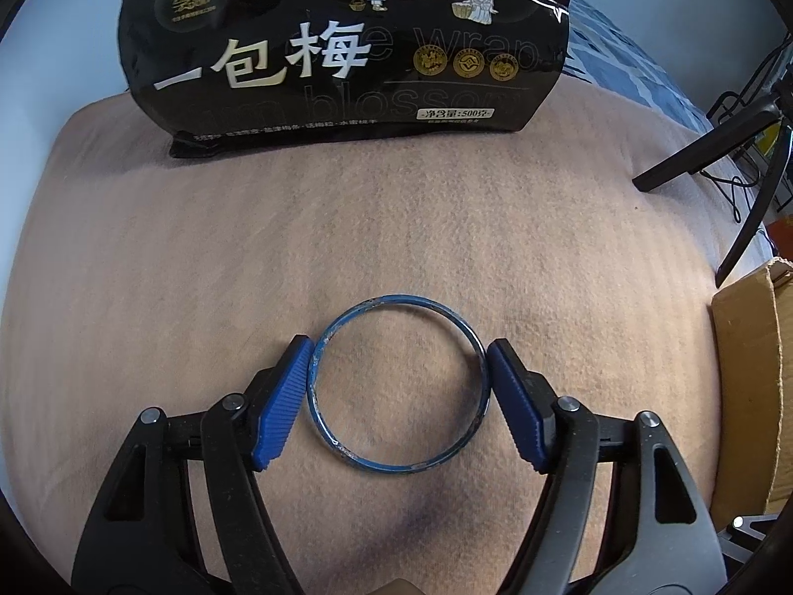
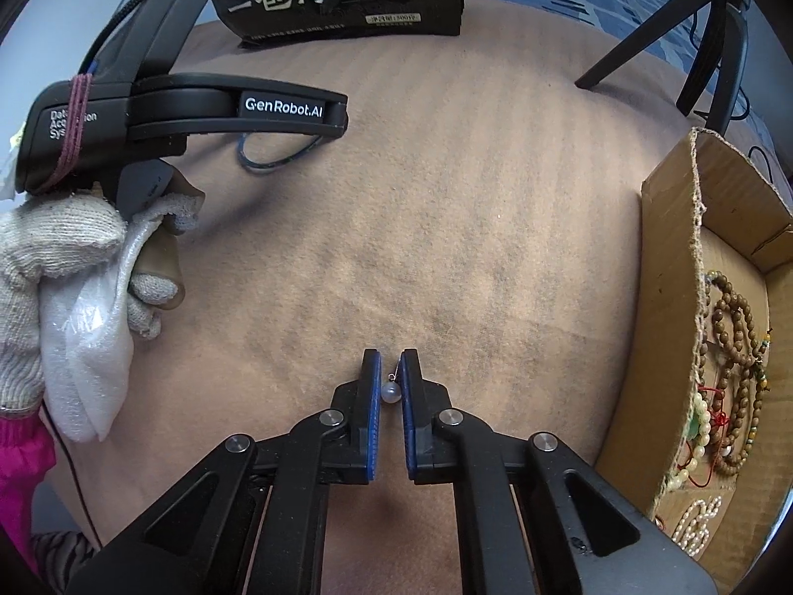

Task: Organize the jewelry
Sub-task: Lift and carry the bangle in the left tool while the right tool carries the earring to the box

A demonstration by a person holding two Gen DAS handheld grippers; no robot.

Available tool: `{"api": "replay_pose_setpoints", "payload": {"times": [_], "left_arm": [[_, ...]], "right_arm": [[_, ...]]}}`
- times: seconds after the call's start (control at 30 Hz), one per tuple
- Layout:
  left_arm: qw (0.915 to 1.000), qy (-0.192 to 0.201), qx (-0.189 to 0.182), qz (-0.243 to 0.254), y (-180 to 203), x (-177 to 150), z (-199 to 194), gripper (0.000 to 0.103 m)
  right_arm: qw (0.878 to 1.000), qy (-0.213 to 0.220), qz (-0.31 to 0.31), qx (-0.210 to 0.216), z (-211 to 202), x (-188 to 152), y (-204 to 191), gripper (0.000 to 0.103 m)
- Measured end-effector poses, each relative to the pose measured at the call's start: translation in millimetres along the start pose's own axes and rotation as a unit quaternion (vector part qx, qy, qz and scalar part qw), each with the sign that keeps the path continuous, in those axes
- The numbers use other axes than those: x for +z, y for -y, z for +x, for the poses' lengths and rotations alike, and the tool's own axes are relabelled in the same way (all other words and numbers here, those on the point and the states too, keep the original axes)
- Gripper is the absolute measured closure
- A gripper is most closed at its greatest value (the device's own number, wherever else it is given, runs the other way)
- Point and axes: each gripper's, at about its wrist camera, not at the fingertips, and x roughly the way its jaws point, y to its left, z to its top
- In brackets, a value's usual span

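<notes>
Two tongs work over a tan fleece blanket (image 1: 198, 248) that covers the surface. The left tongs (image 1: 399, 386) stand wide apart around a blue bangle (image 1: 317, 347); the bangle fills the gap, its left rim touching the left pad (image 1: 280, 396) and its right rim touching or just beside the right pad, and it lies flat on the blanket. The right tongs (image 2: 390, 396) are nearly together, clamped on a small pearl earring (image 2: 389, 391) whose thin hook sticks up between the pad tips.

Ahead of both, a black snack bag (image 1: 347, 49) stands upright at the far edge of the blanket. Between the bag and the bangle the blanket is bare. To the right, an open cardboard box (image 2: 664, 297) sits with its ragged near wall at the blanket's edge; wooden bead strands (image 2: 733, 337), a pale bead bracelet with red cord and a pearl strand lie inside. Black tripod legs (image 2: 644, 29) cross the far right corner.

In the right wrist view, a gloved hand (image 2: 59, 248) holding the left gripper body (image 2: 198, 109) occupies the left side, with the bangle partly hidden under it. Bare blanket lies between the right tongs and the box wall.
</notes>
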Motion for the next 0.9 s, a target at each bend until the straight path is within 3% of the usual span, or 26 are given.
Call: {"api": "replay_pose_setpoints", "payload": {"times": [0.47,0.9], "left_arm": [[0.9995,0.029,-0.006,-0.005,-10.9,-10.8,-64.4,0.030],[0.9953,0.074,-0.038,0.049,58.7,-21.3,-129.3,0.030]], "right_arm": [[0.999,0.048,-0.004,0.003,-58.7,-26.5,-7.7,0.097],[0.994,0.104,0.008,-0.017,-117.3,-59.0,18.7,0.097]]}}
